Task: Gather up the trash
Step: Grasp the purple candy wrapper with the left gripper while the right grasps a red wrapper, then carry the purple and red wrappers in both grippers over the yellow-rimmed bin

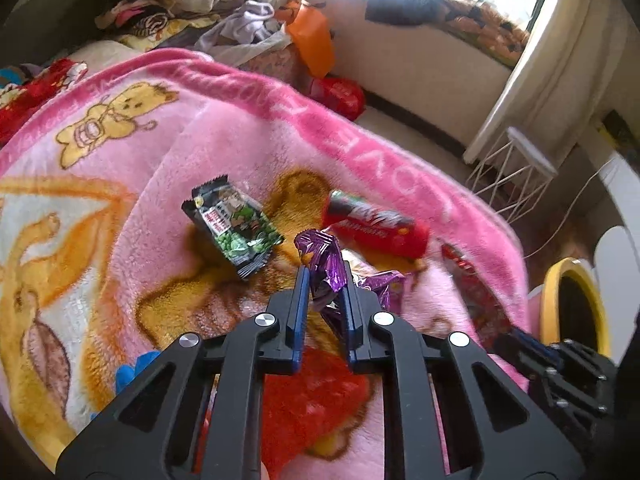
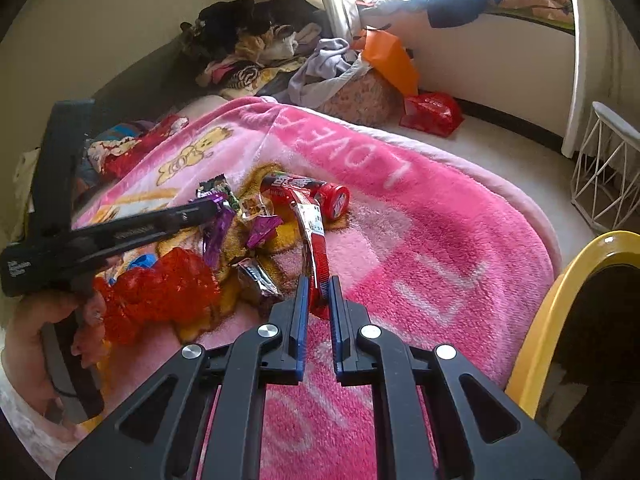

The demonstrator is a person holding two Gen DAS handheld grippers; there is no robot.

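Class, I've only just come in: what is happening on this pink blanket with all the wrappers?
A person is collecting trash off the pink blanket with two tools. The left hand-held gripper is shut on a purple foil wrapper; the right hand-held gripper is shut on a long red wrapper. A green snack packet and a red tube still lie there. A yellow-rimmed bin stands beside the bed.
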